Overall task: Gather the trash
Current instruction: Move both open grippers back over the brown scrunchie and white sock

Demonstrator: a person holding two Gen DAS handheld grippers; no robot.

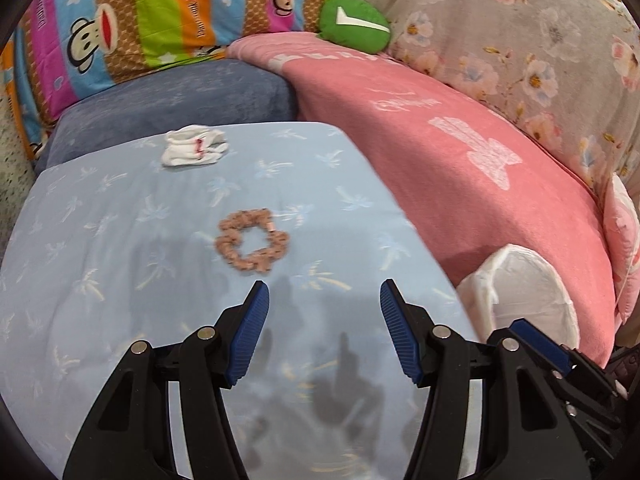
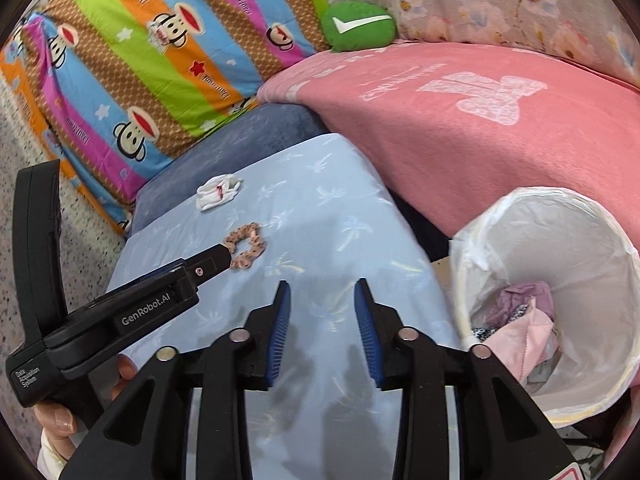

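Observation:
A white crumpled wad with a red mark (image 1: 194, 146) (image 2: 218, 192) lies at the far end of the light blue sheet (image 1: 120, 240). Nearer lies a brown fabric scrunchie (image 1: 252, 242) (image 2: 244, 250). My left gripper (image 1: 324, 284) hovers just short of the scrunchie, open, with nothing between its blue pads. In the right wrist view the left gripper (image 2: 222, 258) has its tip at the scrunchie's edge. My right gripper (image 2: 322, 283) is open over the sheet and holds nothing. To its right stands a white lined bin (image 2: 580, 248) (image 1: 516, 250) with pink and purple trash (image 2: 524, 320) inside.
A pink blanket (image 1: 460, 160) lies right of the sheet, with a green cushion (image 1: 354, 24) and a floral cover (image 1: 540, 40) behind. A striped monkey-print quilt (image 2: 160, 60) and a dark blue cushion (image 1: 168, 108) lie at the back left. A hand (image 2: 60, 420) holds the left gripper.

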